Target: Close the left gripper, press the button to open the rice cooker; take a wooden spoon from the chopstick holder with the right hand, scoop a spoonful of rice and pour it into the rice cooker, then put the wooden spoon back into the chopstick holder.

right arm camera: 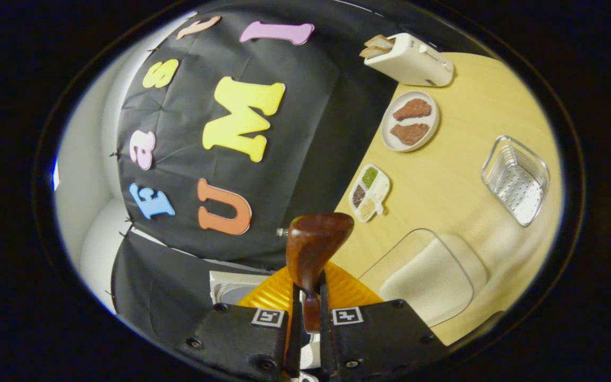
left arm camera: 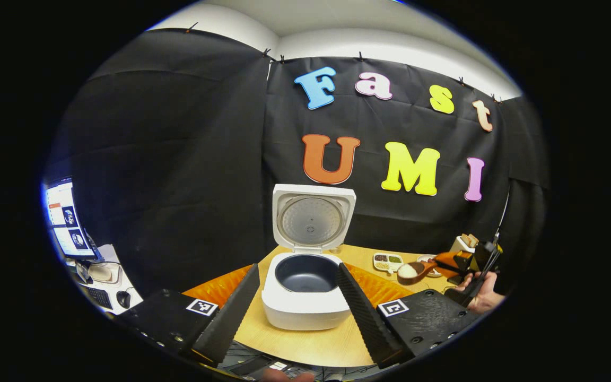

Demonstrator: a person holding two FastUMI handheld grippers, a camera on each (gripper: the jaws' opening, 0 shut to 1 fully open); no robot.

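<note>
The left gripper (left arm camera: 297, 310) has two long wedge-shaped fingers (left arm camera: 230, 313) with ribbed, sawtooth inner faces, each mounted on a matte black block. Each block carries a square white tag with a black pattern and small round screws along its lower edge. The right gripper (right arm camera: 306, 318) shows the same build: two black blocks, a tag at the inner top corner of each, screws near the corners. At three o'clock in the left gripper view, a bare hand (left arm camera: 483, 297) grips the other unit's black-and-orange body (left arm camera: 470, 261), cable rising above.
</note>
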